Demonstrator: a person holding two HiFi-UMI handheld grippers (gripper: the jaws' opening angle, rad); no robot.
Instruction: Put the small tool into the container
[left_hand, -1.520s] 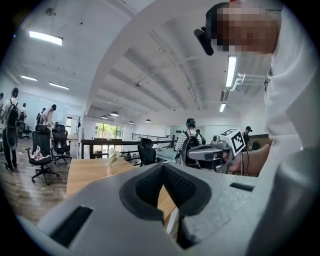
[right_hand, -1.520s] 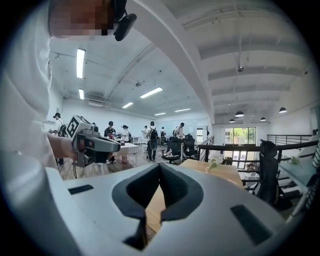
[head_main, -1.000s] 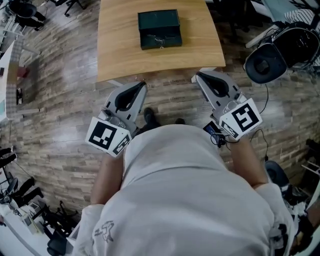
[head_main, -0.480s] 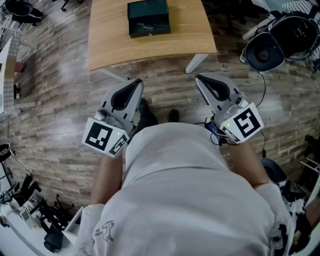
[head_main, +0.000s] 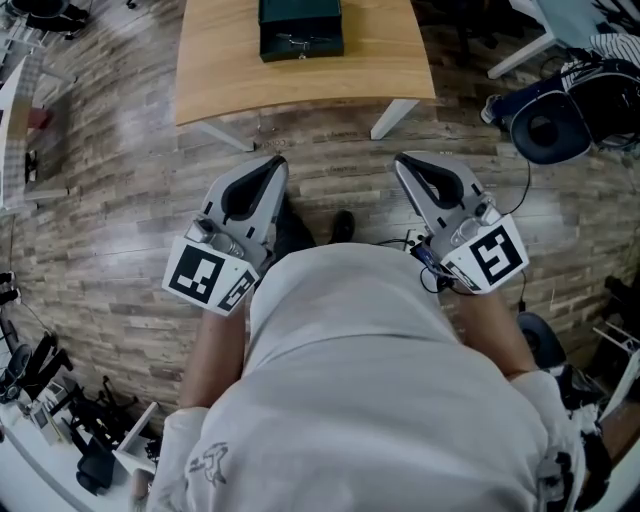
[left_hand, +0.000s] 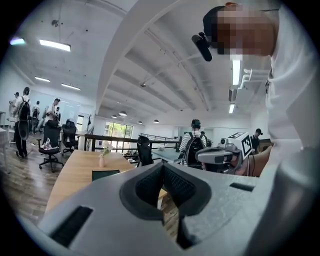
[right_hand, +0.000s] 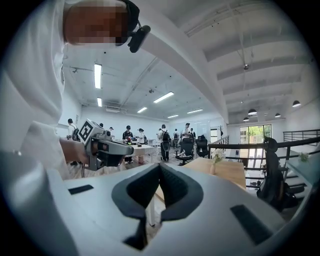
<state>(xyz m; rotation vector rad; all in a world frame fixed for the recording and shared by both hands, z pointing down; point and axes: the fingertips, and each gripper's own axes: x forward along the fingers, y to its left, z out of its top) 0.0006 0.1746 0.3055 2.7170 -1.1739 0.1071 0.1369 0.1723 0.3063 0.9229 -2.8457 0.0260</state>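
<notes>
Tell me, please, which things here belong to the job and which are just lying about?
Job: dark green container on the wooden table; left claw and right claw, both shut and empty. The small tool cannot be made out.
Lying about: black chair; small vase.

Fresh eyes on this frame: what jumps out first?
The left gripper and right gripper, both shut and empty, are held low by the person's white shirt. Ahead, a dark green container sits on the wooden table at the head view's top edge.
</notes>
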